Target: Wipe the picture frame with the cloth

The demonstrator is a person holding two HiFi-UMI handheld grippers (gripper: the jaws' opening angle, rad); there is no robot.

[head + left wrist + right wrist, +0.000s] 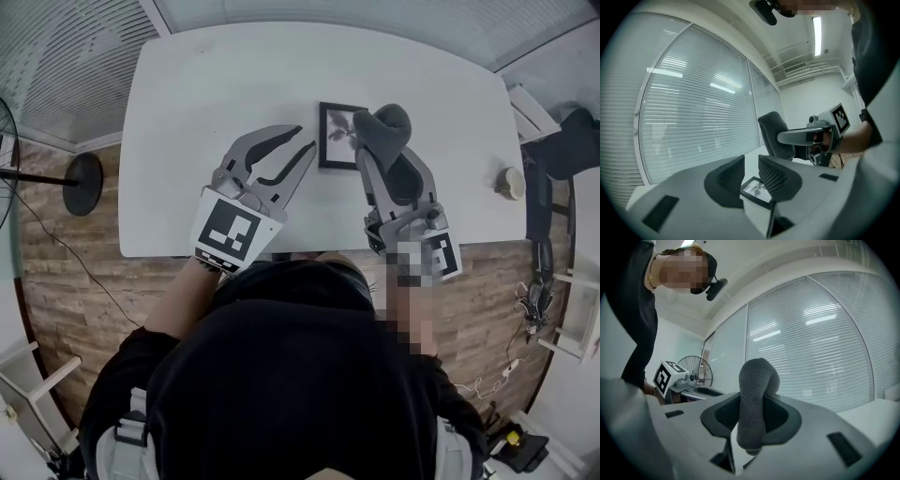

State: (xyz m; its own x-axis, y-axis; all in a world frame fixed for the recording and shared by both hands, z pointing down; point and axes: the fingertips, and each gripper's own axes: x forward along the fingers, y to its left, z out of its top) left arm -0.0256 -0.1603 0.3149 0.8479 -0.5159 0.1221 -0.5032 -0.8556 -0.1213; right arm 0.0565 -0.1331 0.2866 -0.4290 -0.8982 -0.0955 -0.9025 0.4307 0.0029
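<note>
In the head view, a picture frame (339, 135) is seen lying flat on the white table (234, 75), near its middle. The left gripper (306, 139) is held above the table just to the left of the frame, with its jaws spread and nothing between them. The right gripper (386, 155) is held at the frame's right edge, and a dark grey cloth (384, 127) is bunched at its tips, overlapping that edge in the picture. Whether the cloth touches the frame cannot be told from here.

In the left gripper view, a clear gap is shown between the two jaws. The frame (757, 190) is seen through that gap, down on the table and apart from the pads. The cloth (774, 133) is seen standing up from the other gripper across the table.

In the right gripper view, the cloth (757, 394) is pinched firmly between the jaws, with a folded lump standing above them and a tail hanging below. A floor fan (696, 369) is seen in the background.

The step in hand is judged to be the approach: the cloth is gripped, but no wiping contact is shown. For the next move, the cloth needs to be lowered onto the glass and drawn across it, while the frame is probably steadied at one edge by the left gripper so that it is not pushed along the table.
</note>
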